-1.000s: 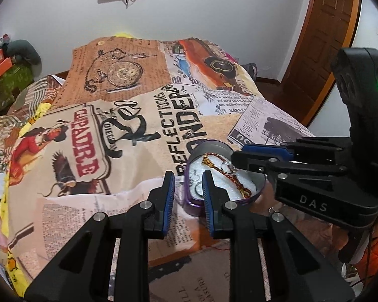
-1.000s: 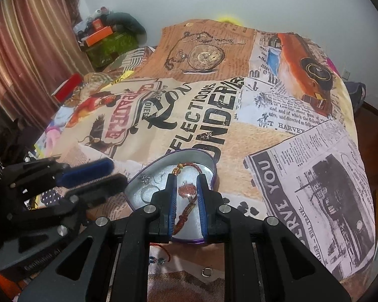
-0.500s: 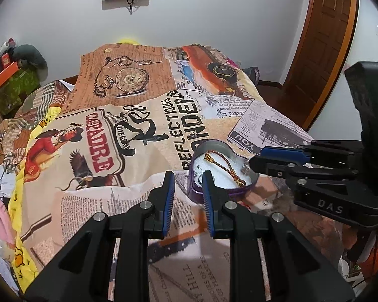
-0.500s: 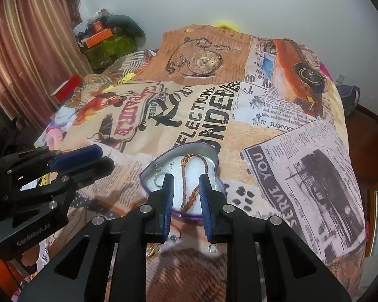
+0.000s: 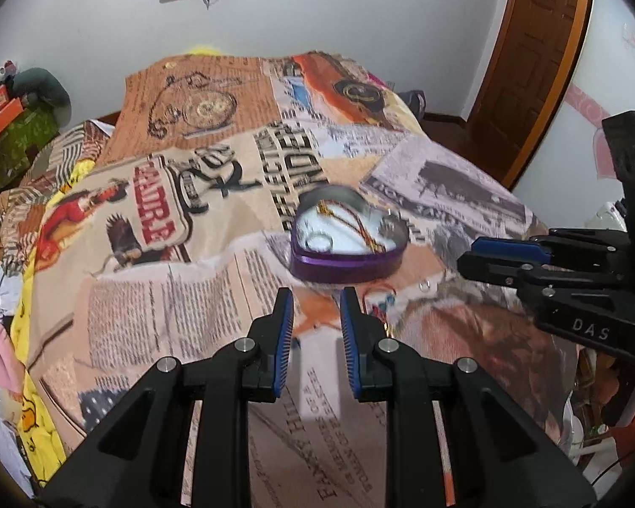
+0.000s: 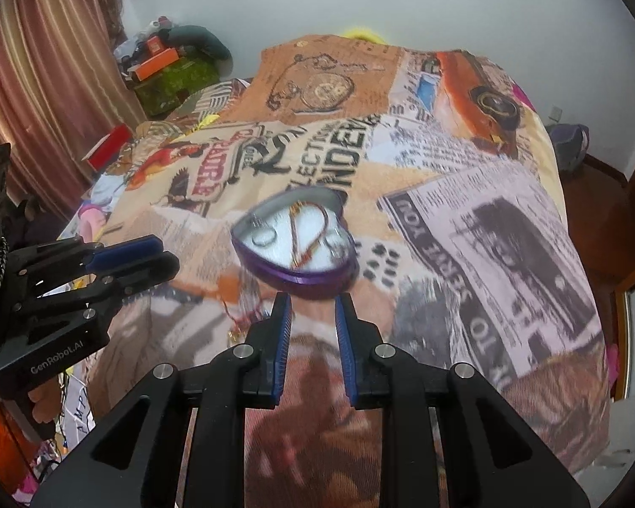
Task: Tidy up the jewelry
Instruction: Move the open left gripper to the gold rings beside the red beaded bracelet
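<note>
My right gripper (image 6: 313, 302), slightly parted and empty, sits just short of the heart tin (image 6: 294, 241), nearer than my empty left gripper (image 5: 316, 296).

A bed (image 5: 216, 321) is carrying everything, and a bedspread (image 6: 465, 254) printed with newspaper clippings, a pocket watch and an orange car is covering it. A purple heart-shaped tin (image 5: 343, 264) is sitting open near the middle (a gold-and-red chain (image 5: 362, 228) and a ring (image 5: 317, 240) are lying inside). Just in front of it, a small ring (image 5: 424, 284) and a red-stringed trinket (image 5: 379, 300) are lying loose on the cloth.
</note>
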`<act>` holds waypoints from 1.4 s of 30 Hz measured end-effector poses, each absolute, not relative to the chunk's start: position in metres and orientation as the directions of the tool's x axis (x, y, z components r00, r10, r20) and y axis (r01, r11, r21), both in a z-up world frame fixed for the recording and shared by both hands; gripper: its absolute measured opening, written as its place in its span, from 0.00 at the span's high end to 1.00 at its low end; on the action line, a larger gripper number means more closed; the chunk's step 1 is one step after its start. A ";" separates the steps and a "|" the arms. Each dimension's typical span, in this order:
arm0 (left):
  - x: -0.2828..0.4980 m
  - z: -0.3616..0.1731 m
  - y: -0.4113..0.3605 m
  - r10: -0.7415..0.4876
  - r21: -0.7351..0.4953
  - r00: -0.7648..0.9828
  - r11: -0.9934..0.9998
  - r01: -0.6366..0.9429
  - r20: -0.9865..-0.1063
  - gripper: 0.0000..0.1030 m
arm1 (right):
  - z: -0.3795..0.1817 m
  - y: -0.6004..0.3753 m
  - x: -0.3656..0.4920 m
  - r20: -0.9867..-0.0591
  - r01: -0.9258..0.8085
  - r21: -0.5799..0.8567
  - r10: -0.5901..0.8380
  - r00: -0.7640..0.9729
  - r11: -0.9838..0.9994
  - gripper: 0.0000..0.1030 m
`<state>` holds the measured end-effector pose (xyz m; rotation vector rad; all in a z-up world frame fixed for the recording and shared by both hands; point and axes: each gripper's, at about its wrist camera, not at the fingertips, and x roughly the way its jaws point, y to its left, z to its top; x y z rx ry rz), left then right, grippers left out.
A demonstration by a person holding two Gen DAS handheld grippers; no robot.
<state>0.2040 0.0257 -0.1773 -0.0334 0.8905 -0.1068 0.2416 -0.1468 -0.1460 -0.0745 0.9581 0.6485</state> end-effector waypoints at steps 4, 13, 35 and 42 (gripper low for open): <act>0.200 -0.193 0.019 -0.136 -0.098 0.580 0.991 0.096 -0.803 0.79 | -0.155 -0.152 0.236 -0.796 -0.529 0.201 0.452 0.402 0.825 0.81; 0.198 -0.218 -0.005 -0.212 -0.147 0.514 0.975 0.164 -0.831 0.79 | -0.175 -0.155 0.221 -0.820 -0.535 0.116 0.385 0.424 0.837 0.81; 0.223 -0.227 -0.002 -0.249 -0.210 0.508 0.968 0.135 -0.824 0.79 | -0.186 -0.152 0.222 -0.814 -0.553 0.139 0.412 0.408 0.822 0.81; 0.214 -0.221 -0.005 -0.240 -0.185 0.532 0.970 0.156 -0.812 0.92 | -0.184 -0.157 0.225 -0.811 -0.543 0.143 0.412 0.415 0.828 0.81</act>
